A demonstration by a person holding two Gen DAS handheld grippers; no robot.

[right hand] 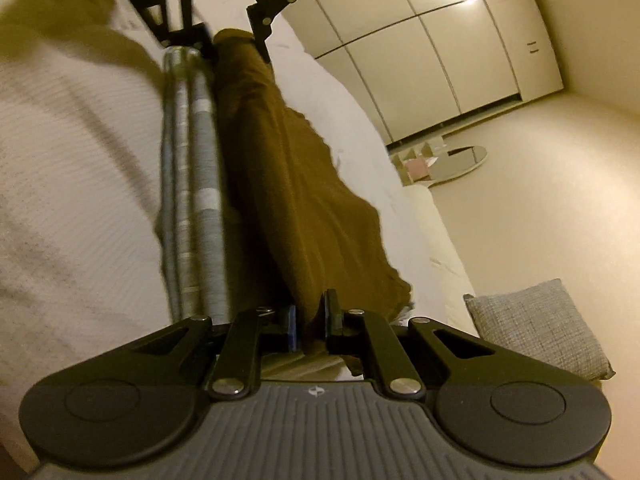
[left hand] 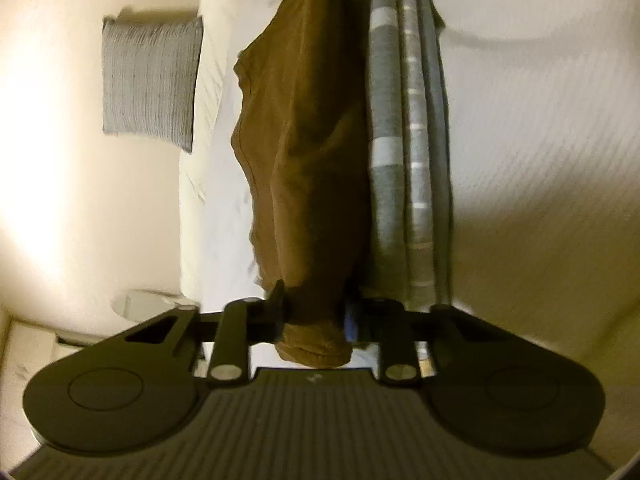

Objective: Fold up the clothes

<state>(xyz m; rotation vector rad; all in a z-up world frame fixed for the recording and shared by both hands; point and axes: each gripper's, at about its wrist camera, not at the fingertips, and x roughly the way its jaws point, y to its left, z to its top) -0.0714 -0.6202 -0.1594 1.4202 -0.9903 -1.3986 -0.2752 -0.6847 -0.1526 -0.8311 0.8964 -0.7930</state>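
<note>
Brown garment point(left hand: 308, 184), stretched lengthwise between grippers

The left gripper point(left hand: 314, 320) clamps one end of a brown garment point(left hand: 304, 168), whose bunched edge pokes out behind the jaws. The garment stretches away from the gripper toward the top of the view, with a grey striped cloth point(left hand: 408, 152) running just beside it on its right. Left of the garment lies a white bed cover point(left hand: 216, 184), and farther left a grey ribbed cushion point(left hand: 150, 82).

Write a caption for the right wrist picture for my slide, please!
Two grippers, right and left, stretch a brown garment beside a striped grey cloth over the white bed.
</note>
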